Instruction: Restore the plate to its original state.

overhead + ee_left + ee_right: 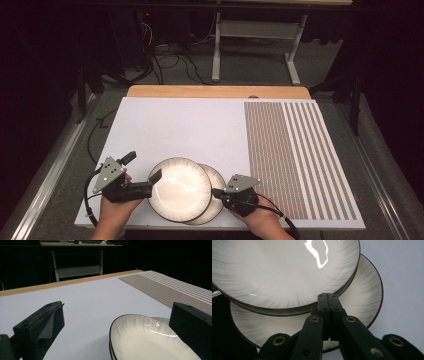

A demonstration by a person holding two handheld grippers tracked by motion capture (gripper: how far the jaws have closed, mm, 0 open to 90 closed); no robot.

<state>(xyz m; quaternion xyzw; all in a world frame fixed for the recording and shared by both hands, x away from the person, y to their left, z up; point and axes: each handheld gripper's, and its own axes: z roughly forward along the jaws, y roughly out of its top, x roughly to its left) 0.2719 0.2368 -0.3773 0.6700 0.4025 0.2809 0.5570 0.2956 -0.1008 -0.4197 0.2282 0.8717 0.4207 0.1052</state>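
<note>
Two stacked plates [181, 189], two grippers [142, 176]

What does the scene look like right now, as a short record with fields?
surface: white board with a striped patch at the right
plates: upper plate overlaps lower plate
left hand-held gripper: open, jaws astride the upper plate's left rim, not touching
right hand-held gripper: shut, tips over the lower plate, beside the upper plate's rim
</note>
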